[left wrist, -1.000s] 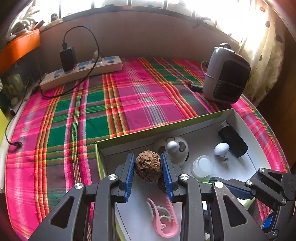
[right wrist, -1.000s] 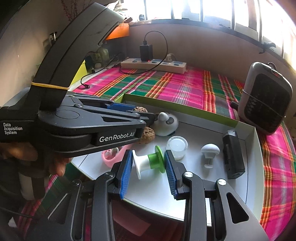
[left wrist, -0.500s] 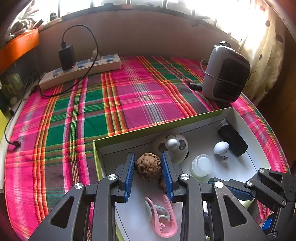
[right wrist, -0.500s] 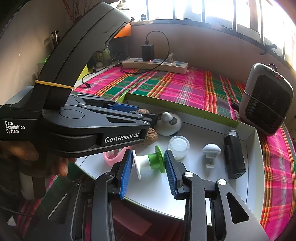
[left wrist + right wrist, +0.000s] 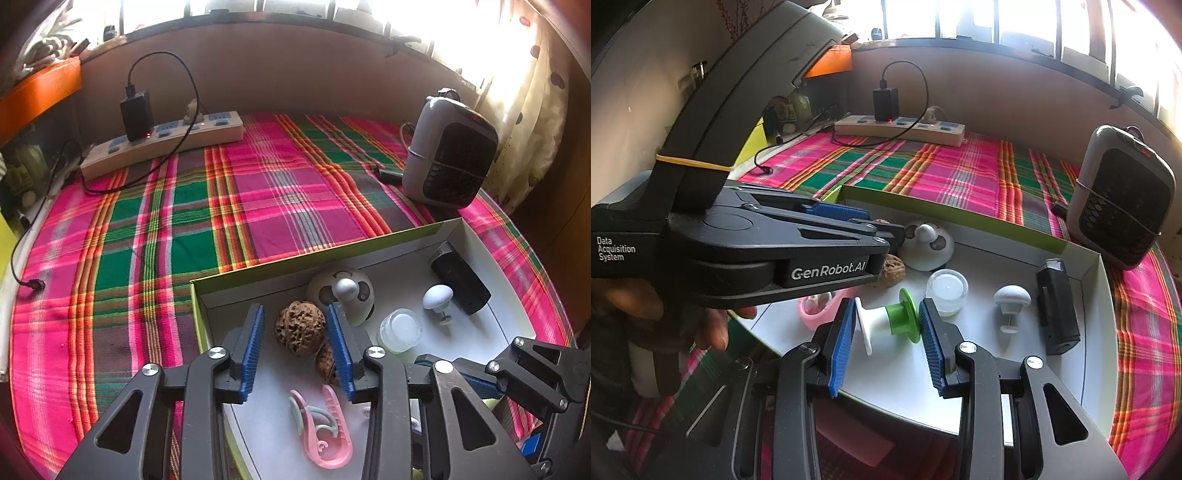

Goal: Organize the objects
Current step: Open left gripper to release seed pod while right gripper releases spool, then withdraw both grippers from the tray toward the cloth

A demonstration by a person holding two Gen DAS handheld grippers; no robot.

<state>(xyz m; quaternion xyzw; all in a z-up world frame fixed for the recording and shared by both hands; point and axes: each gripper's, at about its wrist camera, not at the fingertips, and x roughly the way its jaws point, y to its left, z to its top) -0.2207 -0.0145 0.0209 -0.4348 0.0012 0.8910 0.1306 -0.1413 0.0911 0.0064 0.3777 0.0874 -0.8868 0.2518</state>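
A white tray with green sides (image 5: 332,254) (image 5: 953,212) lies on the plaid cloth. My left gripper (image 5: 295,332) is open over the tray's left end, and a brown walnut (image 5: 300,328) rests between its fingers with gaps on both sides. A second walnut (image 5: 327,363) lies behind the right finger. My right gripper (image 5: 886,325) is shut on a green and white spool (image 5: 890,319) just above the tray floor. In the tray are a pink clip (image 5: 321,428), a panda-face toy (image 5: 341,295), a clear small jar (image 5: 400,328), a white knob (image 5: 437,299) and a black box (image 5: 460,282).
A grey heater (image 5: 448,162) stands beyond the tray at the right. A power strip (image 5: 162,147) with a black charger and cable lies at the back left. A curtain hangs at the far right. The left gripper body (image 5: 738,236) fills the left of the right wrist view.
My left gripper lowered the walnut into the tray and opened, letting it go. My right gripper stayed shut on the spool, nearly still.
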